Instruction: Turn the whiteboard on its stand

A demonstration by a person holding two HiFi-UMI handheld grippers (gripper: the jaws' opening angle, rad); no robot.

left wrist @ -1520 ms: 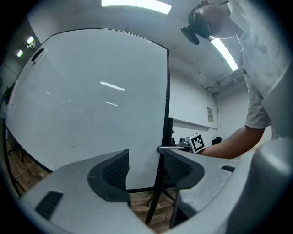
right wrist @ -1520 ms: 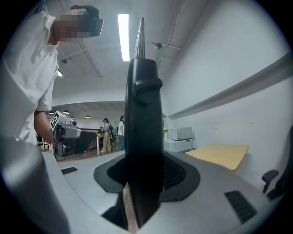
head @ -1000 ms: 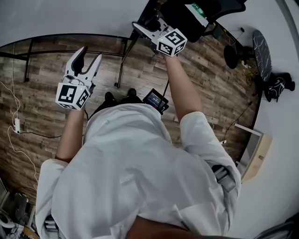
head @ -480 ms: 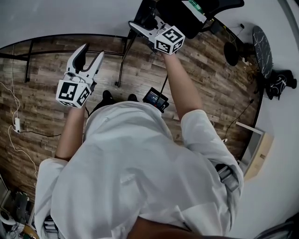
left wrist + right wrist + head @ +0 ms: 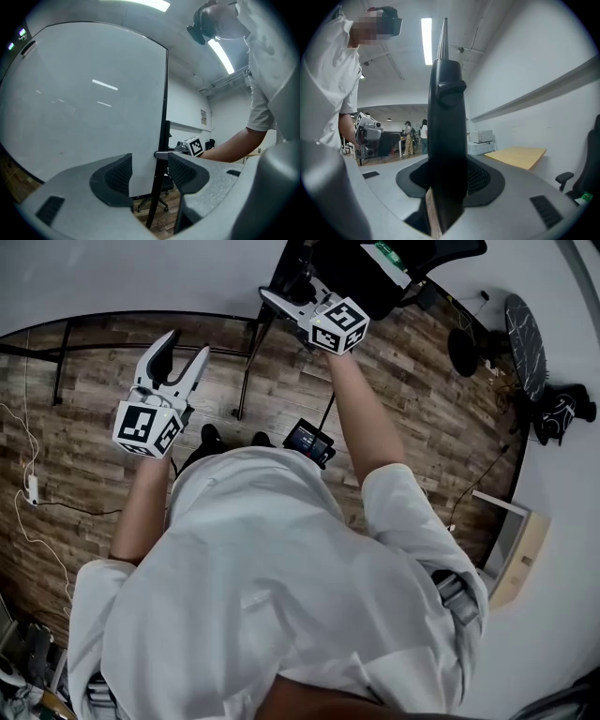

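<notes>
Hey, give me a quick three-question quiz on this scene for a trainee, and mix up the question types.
1. True or false: the left gripper is clamped on the whiteboard.
2. What is the right gripper shut on? A. the whiteboard's black edge B. a broom handle C. a door handle
3. Fill in: the floor is brown ___ planking.
Key: 1 false, its jaws stand apart with nothing gripped; 2 A; 3 wood.

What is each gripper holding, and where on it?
Right gripper clamps the dark side edge of the whiteboard, seen edge-on between its jaws. Left gripper holds nothing, jaws apart.
</notes>
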